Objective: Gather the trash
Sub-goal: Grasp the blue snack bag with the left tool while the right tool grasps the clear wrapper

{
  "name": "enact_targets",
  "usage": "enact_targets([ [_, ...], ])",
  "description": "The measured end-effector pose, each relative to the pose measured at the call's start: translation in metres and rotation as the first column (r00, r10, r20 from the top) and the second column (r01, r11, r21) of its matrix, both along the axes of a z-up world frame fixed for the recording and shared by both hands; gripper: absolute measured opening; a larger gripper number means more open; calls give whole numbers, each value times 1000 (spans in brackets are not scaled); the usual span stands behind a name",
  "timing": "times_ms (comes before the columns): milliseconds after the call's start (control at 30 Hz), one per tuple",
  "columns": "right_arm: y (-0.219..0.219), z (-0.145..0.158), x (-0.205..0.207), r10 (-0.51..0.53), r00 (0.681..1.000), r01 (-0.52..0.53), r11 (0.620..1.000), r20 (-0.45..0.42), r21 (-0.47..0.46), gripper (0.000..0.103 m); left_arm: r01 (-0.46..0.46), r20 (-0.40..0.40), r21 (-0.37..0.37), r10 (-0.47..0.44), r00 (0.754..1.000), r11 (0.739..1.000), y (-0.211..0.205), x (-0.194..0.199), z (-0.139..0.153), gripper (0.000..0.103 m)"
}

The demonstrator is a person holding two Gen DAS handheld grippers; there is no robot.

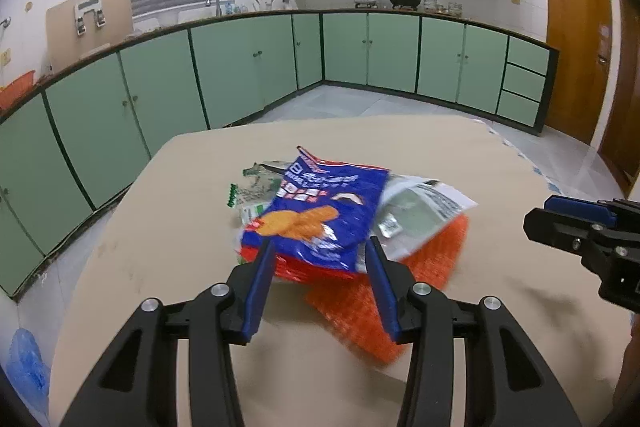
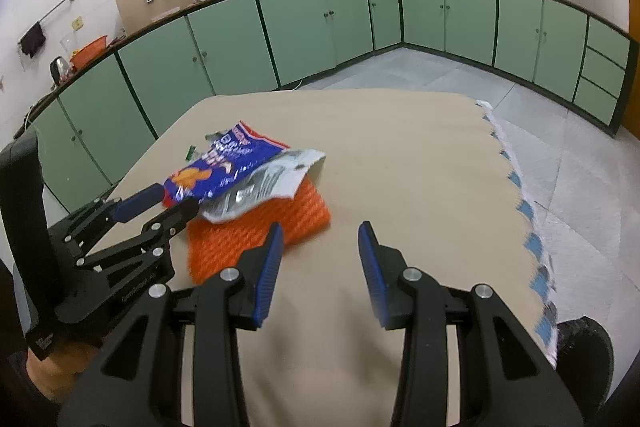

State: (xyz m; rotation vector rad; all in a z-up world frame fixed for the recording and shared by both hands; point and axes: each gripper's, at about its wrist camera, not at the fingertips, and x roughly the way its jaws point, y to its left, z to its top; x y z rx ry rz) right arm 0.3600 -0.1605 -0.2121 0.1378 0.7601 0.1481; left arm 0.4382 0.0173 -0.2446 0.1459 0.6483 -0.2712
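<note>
The blue snack bag point(image 1: 320, 215), silver wrapper point(image 1: 420, 211) and orange net point(image 1: 404, 287) lie heaped mid-desk point(image 1: 160, 267), nothing gathered yet as far as shows, so your left tongs point(image 1: 320, 251), released, straddle the bag's near edge while your right tongs point(image 2: 320, 239) hang released and empty beside the pile.

The left wrist camera looks forward and down along the left gripper point(image 1: 320, 247), close over the near edge of the wrapper pile point(image 1: 320, 215) on the beige table point(image 1: 460, 147), facing the green kitchen cabinets point(image 1: 248, 63). The right wrist camera looks the same way from just to the right, its right gripper point(image 2: 320, 231) over bare tabletop. Both views share the pile, the table, the cabinets, and each other's gripper at the frame edge.
</note>
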Motion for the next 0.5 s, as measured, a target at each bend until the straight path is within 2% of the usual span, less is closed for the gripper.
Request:
enact_targets([
  [133,8,-1,11,6,1000,-6,1000,5,15,42,12,-22,23,-11,1000,1000,-3,8,-4,45],
  [167,10,-2,13,11,1000,-11,1000,4,16,42,14,-22,22,-13,1000,1000,-3,9,-4,38],
  [200,13,-3,14,14,1000,-14,1000,3,18,42,23,-28,18,-23,999,1000,-3,9,-3,19],
  [233,15,-4,15,18,1000,-18,1000,4,18,42,27,-32,17,-26,999,1000,-5,9,-4,8],
  [300,17,-4,15,25,1000,-25,1000,6,17,42,37,-28,3,-37,999,999,-2,7,-2,0],
  [433,18,-4,12,26,1000,-27,999,12,18,42,47,-28,-23,-47,998,999,1,2,-1,0],
  [500,18,-4,12,26,1000,-26,1000,12,15,42,50,-3,-24,-50,999,998,1,-5,4,0],
])
